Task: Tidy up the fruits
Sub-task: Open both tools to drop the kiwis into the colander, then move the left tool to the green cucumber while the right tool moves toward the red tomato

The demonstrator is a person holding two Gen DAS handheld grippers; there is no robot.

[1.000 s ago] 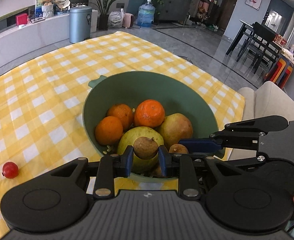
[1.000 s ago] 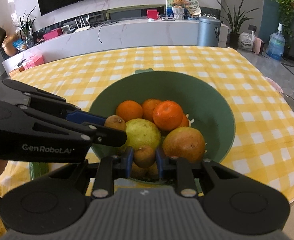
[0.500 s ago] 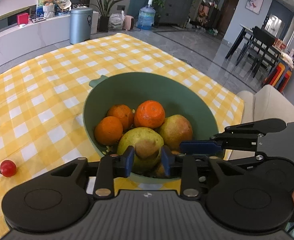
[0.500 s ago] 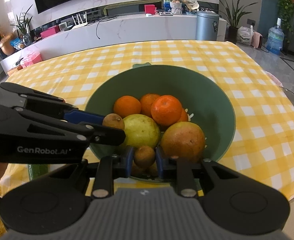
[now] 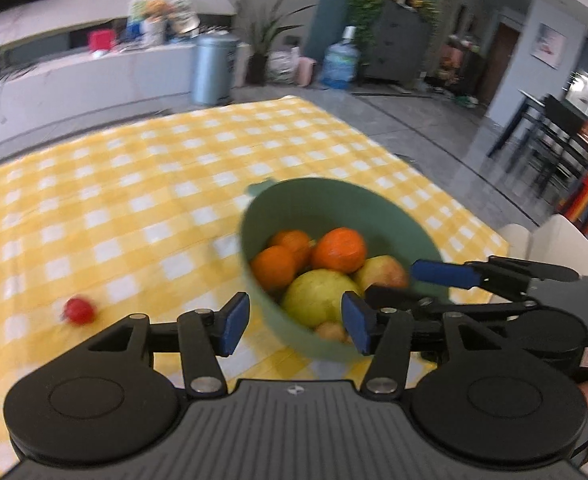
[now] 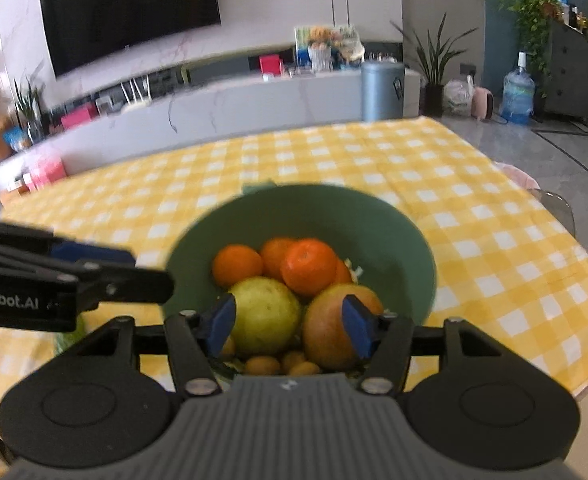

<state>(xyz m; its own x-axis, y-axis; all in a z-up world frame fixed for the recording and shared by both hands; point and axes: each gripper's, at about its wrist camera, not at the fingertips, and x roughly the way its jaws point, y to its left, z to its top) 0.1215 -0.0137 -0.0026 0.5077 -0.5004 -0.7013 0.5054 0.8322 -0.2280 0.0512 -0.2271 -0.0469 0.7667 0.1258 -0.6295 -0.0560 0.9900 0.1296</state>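
- Both grippers have let go of the small brown fruits they pinched a second ago; each pair of blue-padded fingers now stands wide apart and empty.
- Left gripper (image 5: 296,328) hovers level at the near-left rim of the round green plastic bowl (image 5: 261,272).
- Right gripper (image 6: 289,326) is held over the bowl's near edge, above small brown fruits (image 6: 261,364) lying beside a yellow-green pear (image 6: 265,316), a reddish apple (image 6: 330,332) and oranges (image 6: 308,266).
- Bowl sits on the yellow checked tablecloth (image 5: 133,208); a small red fruit (image 5: 78,311) lies well apart on its left.
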